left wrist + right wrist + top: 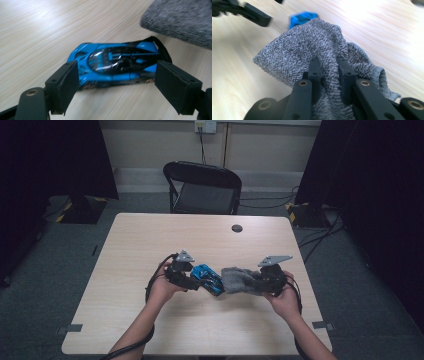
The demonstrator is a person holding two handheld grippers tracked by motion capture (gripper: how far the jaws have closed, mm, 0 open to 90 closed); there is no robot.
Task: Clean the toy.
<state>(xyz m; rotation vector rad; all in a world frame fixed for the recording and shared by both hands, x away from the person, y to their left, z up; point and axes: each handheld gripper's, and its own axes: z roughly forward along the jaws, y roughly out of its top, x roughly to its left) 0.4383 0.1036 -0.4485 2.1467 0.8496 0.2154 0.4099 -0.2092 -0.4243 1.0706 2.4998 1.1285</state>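
Note:
A blue and black toy car (207, 278) sits low over the middle of the wooden table (150, 235). My left gripper (196, 279) is shut on it. In the left gripper view the two black pads (66, 87) press on the nose and tail of the car (112, 62). A grey knitted cloth (237, 280) hangs right beside the car, bunched in my right gripper (260, 281). In the right gripper view the narrow jaws (327, 62) pinch a fold of the cloth (307, 42), and the car (302, 18) peeks out beyond its far edge. The cloth (180, 20) fills the upper right corner of the left gripper view.
A black folding chair (202, 187) stands behind the table's far edge. A dark round cable hole (237, 228) marks the tabletop near the back. Black curtains hang at both sides, with cables on the floor at the right.

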